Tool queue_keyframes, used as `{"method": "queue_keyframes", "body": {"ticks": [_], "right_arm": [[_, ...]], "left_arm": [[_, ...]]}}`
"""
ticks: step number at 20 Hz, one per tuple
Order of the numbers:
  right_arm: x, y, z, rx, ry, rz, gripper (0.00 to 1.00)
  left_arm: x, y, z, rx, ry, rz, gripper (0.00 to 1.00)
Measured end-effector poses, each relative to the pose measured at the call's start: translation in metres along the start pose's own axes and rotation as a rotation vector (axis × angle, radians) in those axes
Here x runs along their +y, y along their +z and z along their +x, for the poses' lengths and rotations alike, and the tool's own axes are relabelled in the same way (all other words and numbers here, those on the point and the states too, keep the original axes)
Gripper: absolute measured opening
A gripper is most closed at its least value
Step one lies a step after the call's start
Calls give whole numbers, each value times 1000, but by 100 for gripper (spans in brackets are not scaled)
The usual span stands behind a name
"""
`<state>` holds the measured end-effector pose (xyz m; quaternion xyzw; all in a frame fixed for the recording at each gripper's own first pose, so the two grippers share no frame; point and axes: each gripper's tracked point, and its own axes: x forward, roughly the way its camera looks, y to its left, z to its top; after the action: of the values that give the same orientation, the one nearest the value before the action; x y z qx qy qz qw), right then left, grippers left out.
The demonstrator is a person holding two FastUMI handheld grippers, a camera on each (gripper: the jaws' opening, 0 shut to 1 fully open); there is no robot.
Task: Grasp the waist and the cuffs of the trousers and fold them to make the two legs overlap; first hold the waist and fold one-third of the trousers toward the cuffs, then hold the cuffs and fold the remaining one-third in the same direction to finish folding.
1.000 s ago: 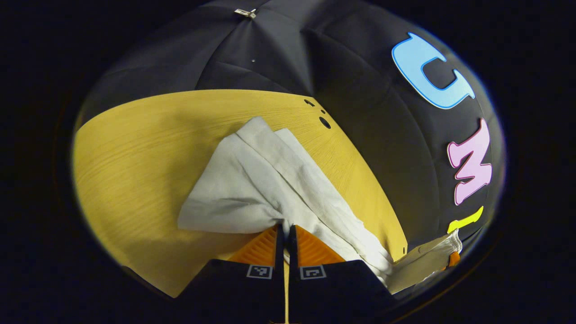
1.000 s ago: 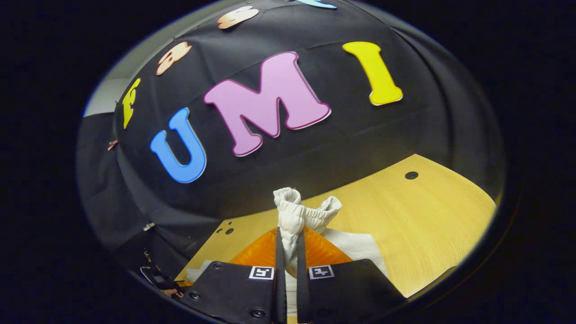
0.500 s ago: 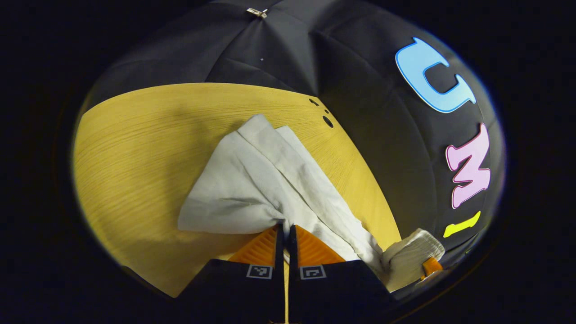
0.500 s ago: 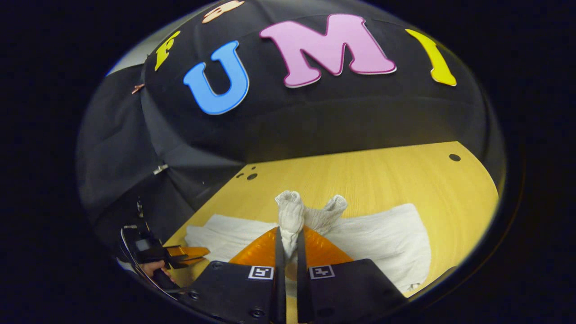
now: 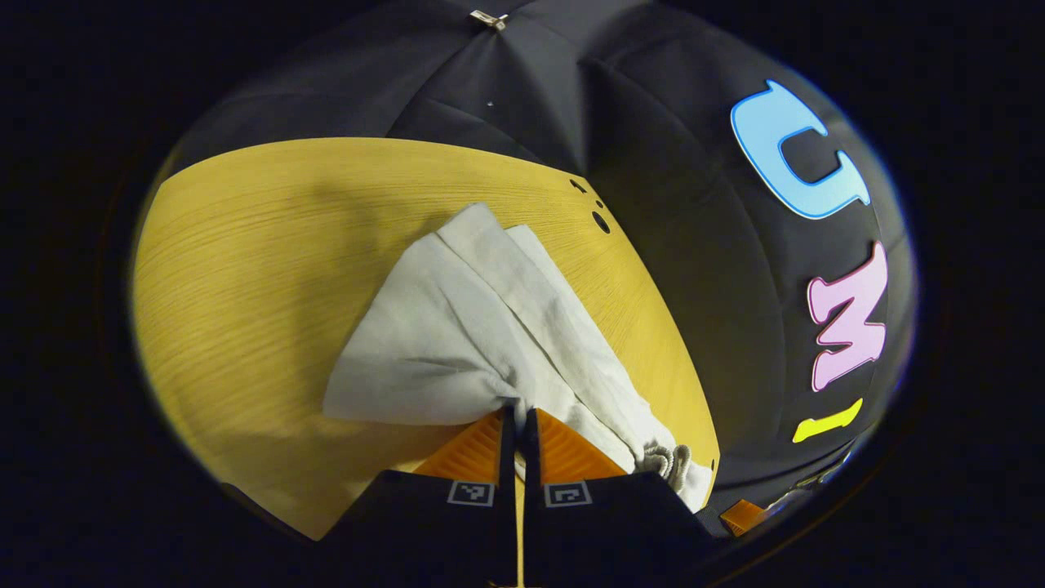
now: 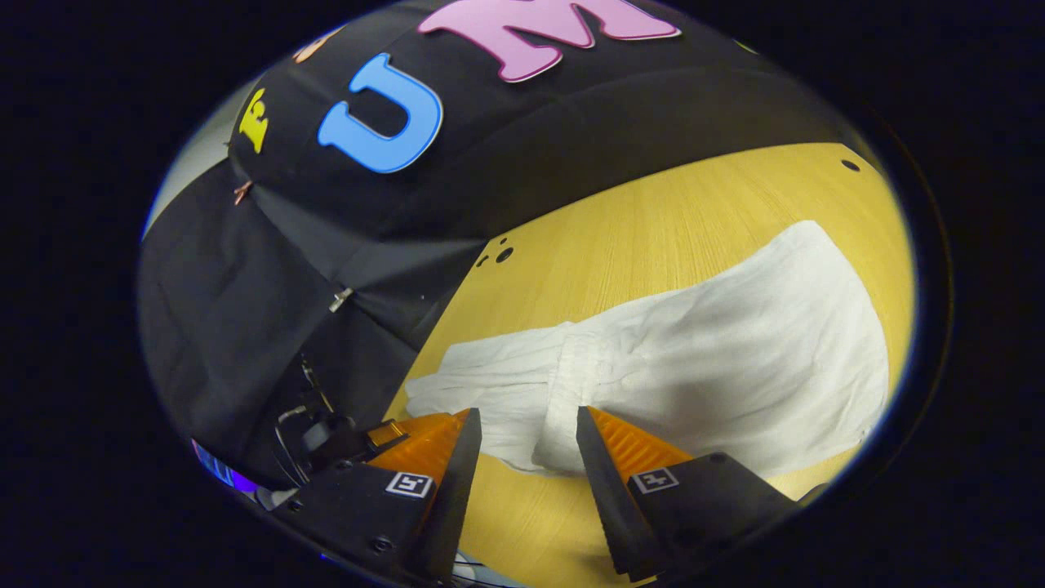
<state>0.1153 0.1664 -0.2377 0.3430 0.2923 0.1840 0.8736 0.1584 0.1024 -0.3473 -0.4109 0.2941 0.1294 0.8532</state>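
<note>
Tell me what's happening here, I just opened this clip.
A person with a gripper in each hand is folding white trousers on a wooden table. The left gripper has its jaws shut on a bunched edge of the cloth. The right gripper has its jaws open, apart from the trousers, with the gathered waist lying on the table just ahead of it. The garment lies folded lengthwise, and the thirds folds don't look finished.

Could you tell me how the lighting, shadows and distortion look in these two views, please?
Left gripper view: fisheye bends the table edge; a soft shadow lies left of the trousers. Right gripper view: trousers sharp and evenly lit, no glare; table rim curved.
</note>
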Motion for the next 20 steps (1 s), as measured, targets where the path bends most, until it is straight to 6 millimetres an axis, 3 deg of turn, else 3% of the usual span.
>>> {"method": "queue_keyframes", "body": {"ticks": [4, 8, 12, 15, 20], "right_arm": [[-28, 22, -44, -69, -54, 58, 73], [-64, 49, -104, -156, -120, 114, 73], [-108, 67, -162, -248, -199, 149, 73], [-131, 83, -195, -311, -243, 191, 73], [-160, 95, -235, -382, -296, 229, 73]], "left_arm": [[-2, 5, -5, -8, -14, -11, 8], [-23, 17, -15, -41, -54, -48, 8], [-61, 28, -26, -93, -112, -30, 7], [-102, 29, -37, -137, -191, 76, 8], [-177, 9, -58, -167, -305, 291, 7]]}}
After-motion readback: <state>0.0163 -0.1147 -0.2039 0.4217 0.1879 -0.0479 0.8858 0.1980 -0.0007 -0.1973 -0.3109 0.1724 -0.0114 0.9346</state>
